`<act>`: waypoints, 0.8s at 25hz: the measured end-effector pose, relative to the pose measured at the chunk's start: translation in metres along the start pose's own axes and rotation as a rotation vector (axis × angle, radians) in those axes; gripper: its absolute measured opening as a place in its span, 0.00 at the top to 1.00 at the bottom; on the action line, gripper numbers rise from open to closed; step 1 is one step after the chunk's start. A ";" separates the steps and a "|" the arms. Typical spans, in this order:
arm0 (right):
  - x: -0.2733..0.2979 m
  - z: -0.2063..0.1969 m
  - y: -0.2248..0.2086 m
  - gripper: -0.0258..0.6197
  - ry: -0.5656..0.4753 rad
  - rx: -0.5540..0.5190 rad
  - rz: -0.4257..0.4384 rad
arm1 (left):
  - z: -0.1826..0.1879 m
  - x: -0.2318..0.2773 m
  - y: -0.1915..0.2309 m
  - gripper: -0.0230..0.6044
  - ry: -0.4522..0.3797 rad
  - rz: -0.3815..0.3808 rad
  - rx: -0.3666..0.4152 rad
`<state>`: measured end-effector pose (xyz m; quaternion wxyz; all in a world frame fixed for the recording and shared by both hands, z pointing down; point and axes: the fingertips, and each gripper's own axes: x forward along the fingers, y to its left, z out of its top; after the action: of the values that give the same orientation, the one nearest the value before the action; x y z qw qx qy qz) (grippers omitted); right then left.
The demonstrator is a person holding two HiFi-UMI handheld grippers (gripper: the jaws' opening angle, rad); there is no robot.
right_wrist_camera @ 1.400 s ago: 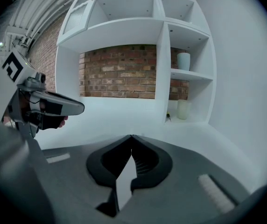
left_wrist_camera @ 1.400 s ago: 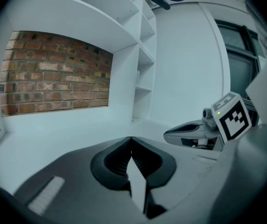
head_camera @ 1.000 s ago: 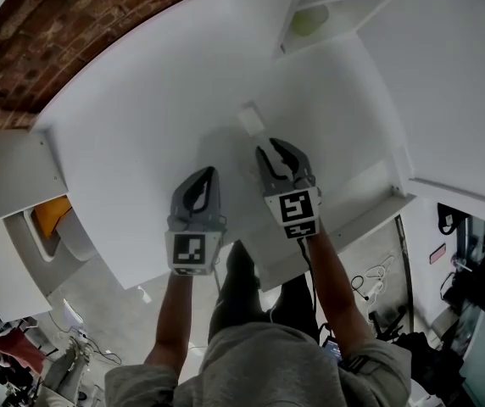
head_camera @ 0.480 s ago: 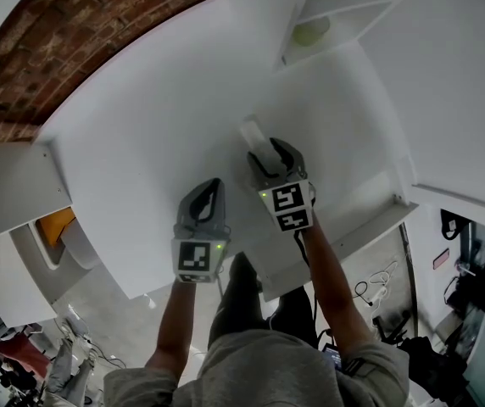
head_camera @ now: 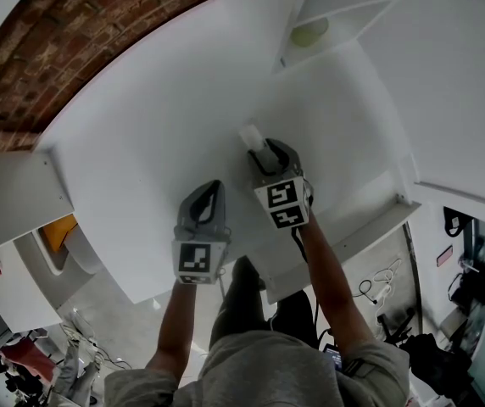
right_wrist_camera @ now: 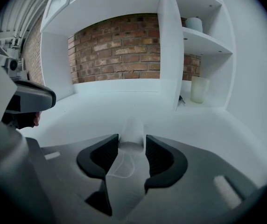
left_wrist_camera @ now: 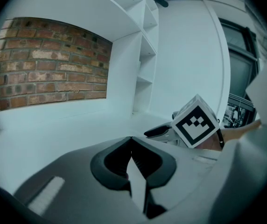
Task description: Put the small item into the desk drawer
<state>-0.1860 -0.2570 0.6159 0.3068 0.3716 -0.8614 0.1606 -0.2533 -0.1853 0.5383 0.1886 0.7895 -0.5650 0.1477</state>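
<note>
Bench [head_camera: 141, 125]: a bare white top with a brick wall [head_camera: 73, 24] behind it. There is plenty of free room, so both tools can come in low from the front edge.
Shelf unit [right_wrist_camera: 168, 55]: stands at the bench's far right with a pale cup [right_wrist_camera: 199, 88] in its lowest bay. It is well apart from the work and, I'd judge, no part of the job.
Drawer [head_camera: 353, 231]: I take the white ledge jutting below the bench's front edge, to the person's right, to be the drawer. It lies on the same side as the working hand, which would make for a short carry.
Right gripper [head_camera: 262, 147]: angled down at the bench. Its jaws have just been closing, with the small item between them, and they look to meet both of its sides.
Left gripper [head_camera: 214, 185]: held back near the front edge beside the other tool. Its jaws are together with nothing in them, and it seems to be only waiting.
Small item [right_wrist_camera: 131, 135]: a pale, see-through piece on the bench. Its near end sits between the right jaws and the rest pokes out past their tips.
Hard to see: the item is blurred and white on white, so I cannot say what it is or whether it has left the surface. How firm the grip is cannot be made out either. Whether the drawer stands open is unclear, and its inside is out of sight.
</note>
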 end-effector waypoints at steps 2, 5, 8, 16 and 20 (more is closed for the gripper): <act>0.001 0.000 -0.001 0.68 0.004 -0.006 -0.005 | 0.000 0.001 0.001 0.94 0.001 -0.003 -0.001; 0.001 -0.001 -0.001 0.69 0.004 -0.008 -0.004 | 0.000 0.002 0.000 0.94 0.000 -0.007 0.004; 0.000 -0.001 -0.001 0.70 0.005 -0.010 -0.002 | 0.001 0.002 -0.001 0.94 -0.004 -0.010 0.005; -0.001 -0.001 -0.002 0.71 0.002 -0.002 -0.012 | 0.004 0.001 -0.001 0.94 -0.005 -0.016 0.017; -0.003 0.002 -0.005 0.71 -0.009 0.002 -0.023 | 0.005 0.000 -0.001 0.94 -0.007 -0.014 0.016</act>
<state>-0.1815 -0.2591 0.6129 0.3045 0.3825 -0.8583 0.1560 -0.2524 -0.1872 0.5339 0.1813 0.7954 -0.5591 0.1479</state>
